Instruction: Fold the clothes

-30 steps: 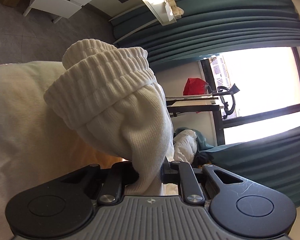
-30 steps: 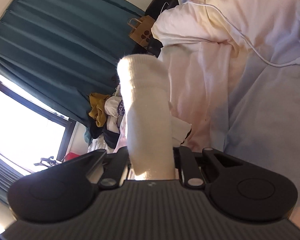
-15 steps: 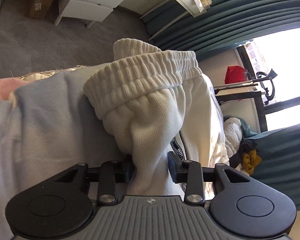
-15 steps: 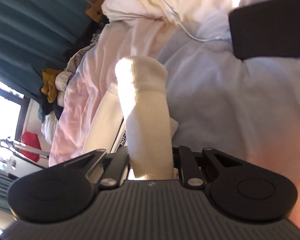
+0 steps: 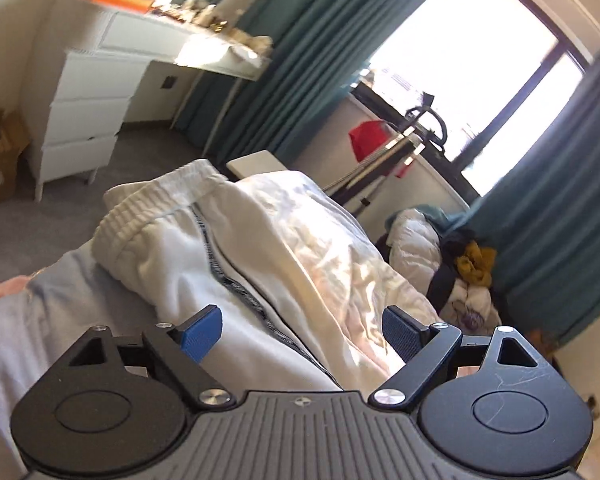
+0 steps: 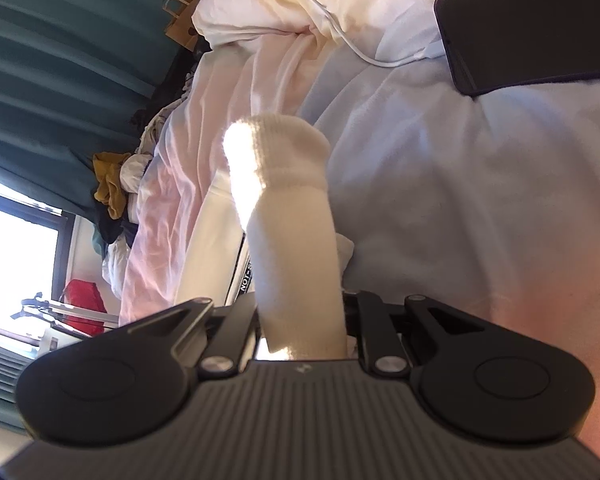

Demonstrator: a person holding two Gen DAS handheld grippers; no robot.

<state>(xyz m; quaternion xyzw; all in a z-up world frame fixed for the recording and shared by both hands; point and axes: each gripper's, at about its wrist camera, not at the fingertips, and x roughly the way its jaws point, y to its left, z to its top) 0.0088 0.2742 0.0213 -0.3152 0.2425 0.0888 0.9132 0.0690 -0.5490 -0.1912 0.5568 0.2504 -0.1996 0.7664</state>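
Observation:
White sweatpants [image 5: 172, 248] lie on the bed, their ribbed waistband [image 5: 148, 204] toward the far left edge and a dark printed stripe running down one side. My left gripper [image 5: 300, 332] hovers above them, its jaws opening wide; the blue pads [image 5: 202, 334] touch nothing. In the right wrist view my right gripper [image 6: 300, 312] is shut on a white ribbed leg cuff [image 6: 288, 184] of the sweatpants, which sticks out forward over the pale blue sheet [image 6: 440, 184].
A black phone [image 6: 532, 28] with a white cable [image 6: 364, 56] lies on the sheet ahead to the right. A crumpled pinkish duvet [image 6: 220, 92] lies left of the cuff. A white dresser [image 5: 88, 120], teal curtains [image 5: 284, 80] and a clothes pile [image 5: 460, 264] surround the bed.
My left gripper let go of the waistband, opened wide, rose and rolled; the sweatpants now rest on the bed. My right gripper dipped toward the sheet, still gripping the cuff.

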